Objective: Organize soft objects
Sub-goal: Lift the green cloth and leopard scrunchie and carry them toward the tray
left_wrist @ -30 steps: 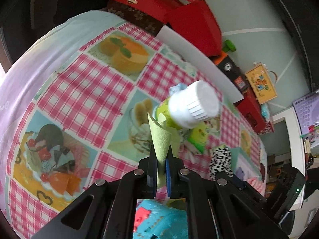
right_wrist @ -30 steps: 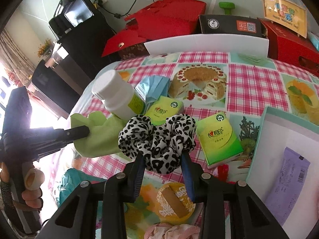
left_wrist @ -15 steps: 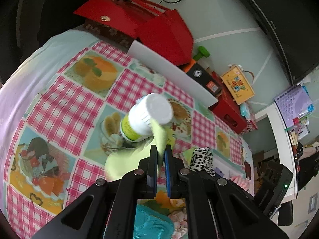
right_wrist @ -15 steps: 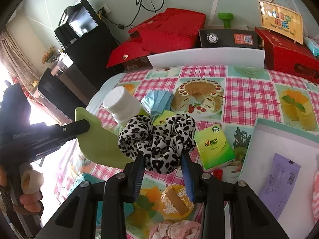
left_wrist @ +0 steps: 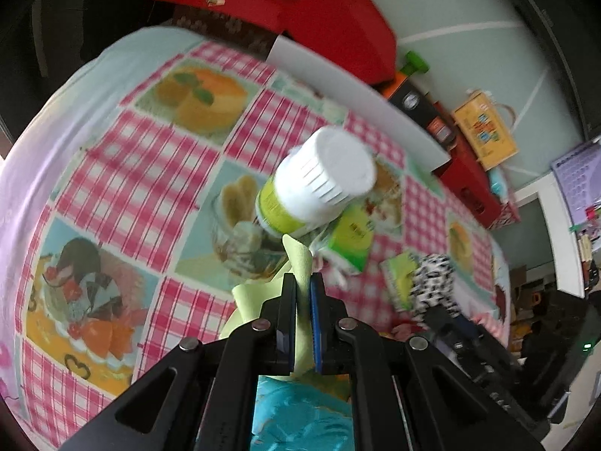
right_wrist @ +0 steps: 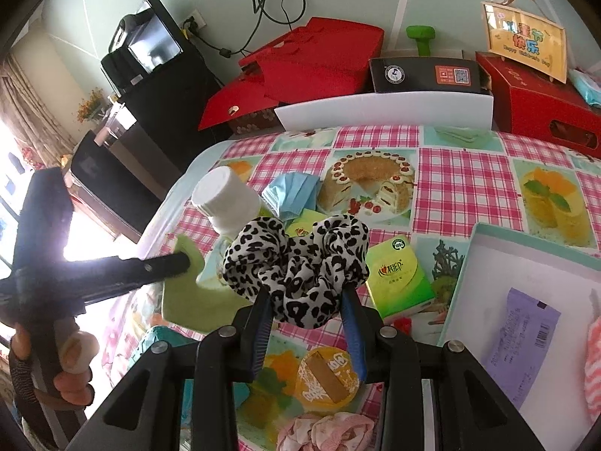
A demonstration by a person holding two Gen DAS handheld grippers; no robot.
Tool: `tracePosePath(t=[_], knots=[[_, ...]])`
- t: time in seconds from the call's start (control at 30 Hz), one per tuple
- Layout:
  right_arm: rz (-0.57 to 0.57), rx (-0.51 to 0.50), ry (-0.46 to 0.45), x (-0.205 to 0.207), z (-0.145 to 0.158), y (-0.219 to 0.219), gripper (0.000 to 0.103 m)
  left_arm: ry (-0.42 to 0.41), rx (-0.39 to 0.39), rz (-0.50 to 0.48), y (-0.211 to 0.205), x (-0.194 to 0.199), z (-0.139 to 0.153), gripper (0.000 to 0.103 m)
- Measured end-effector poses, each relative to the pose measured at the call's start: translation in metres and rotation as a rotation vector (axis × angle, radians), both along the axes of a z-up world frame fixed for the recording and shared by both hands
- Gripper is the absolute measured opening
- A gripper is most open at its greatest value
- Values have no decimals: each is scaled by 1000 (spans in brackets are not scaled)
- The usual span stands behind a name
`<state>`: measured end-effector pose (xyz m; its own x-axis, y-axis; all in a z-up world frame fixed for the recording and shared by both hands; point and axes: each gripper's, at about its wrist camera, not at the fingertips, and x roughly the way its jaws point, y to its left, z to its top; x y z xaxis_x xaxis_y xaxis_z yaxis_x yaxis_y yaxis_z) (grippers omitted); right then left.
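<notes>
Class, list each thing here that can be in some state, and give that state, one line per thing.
Left gripper: shut on green cloth, lifted.
Right gripper: shut on leopard scrunchie, lifted.
White bottle: capped, leaning.
Blue mask: crumpled on table.
Tissue pack: sealed, lying flat.

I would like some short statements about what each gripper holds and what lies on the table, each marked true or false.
1. The left gripper is shut on the green cloth. True.
2. The right gripper is empty. False: it holds the leopard-print scrunchie.
3. The white-capped bottle has a red cap. False: the cap is white.
4. A green tissue pack lies on the checked tablecloth. True.
</notes>
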<state>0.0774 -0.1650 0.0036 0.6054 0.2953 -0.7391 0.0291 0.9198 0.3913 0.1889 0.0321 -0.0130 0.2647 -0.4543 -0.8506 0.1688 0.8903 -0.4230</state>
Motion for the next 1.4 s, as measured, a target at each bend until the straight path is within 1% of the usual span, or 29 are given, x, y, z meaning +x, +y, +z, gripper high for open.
tracePosePath(t=[0.1,0.17,0.23,0.37,0.4,0.47,0.57,0.63,0.77,0.87,0.93,1.0,1.03,1.07,1.1,1.17,1.2,1.27,1.3,1.4], knots=[[0,-1,-3,0,0,0,37,32,14,5,3,2,-8,7],[-2,3,-5,-1,0,-1,37,63,25,-2,3,3,-15,12],[-3,13,-9,-2,0,-3,37,100,66,-20,-2,6,-22,23],[-11,28,-18,-4,2,-7,37,151,232,-163,-25,15,-29,25],[-13,34,-20,-5,2,-8,37,157,262,-194,-29,16,-29,25],[-12,44,-26,-7,4,-9,37,173,336,-295,-44,18,-29,27],[-18,47,-42,-10,7,-11,37,206,406,-400,-63,19,-32,32],[-25,59,-48,-11,9,-14,38,251,458,-465,-75,17,-40,33],[-47,84,-54,-15,12,-24,37,279,606,-547,-94,9,-60,34],[-56,90,-51,-16,12,-29,37,280,687,-588,-106,3,-72,36],[-64,87,-46,-16,11,-32,37,274,715,-599,-111,1,-74,37],[-75,103,-37,-17,9,-38,37,254,743,-618,-118,-2,-75,37],[-81,110,-35,-18,8,-40,37,243,753,-625,-127,-3,-76,35],[-86,114,-34,-18,8,-42,37,239,746,-635,-129,-6,-76,31],[-92,116,-36,-19,9,-45,37,242,732,-637,-133,-9,-77,22],[-100,119,-46,-21,11,-48,37,232,725,-637,-141,-17,-78,19],[-102,121,-50,-21,12,-49,37,231,717,-635,-142,-18,-78,13],[-109,128,-59,-24,14,-53,37,225,694,-617,-141,-21,-76,8],[-113,132,-62,-25,15,-55,37,224,670,-608,-140,-22,-73,6],[-124,143,-67,-28,17,-60,37,206,589,-563,-132,-24,-57,5]])
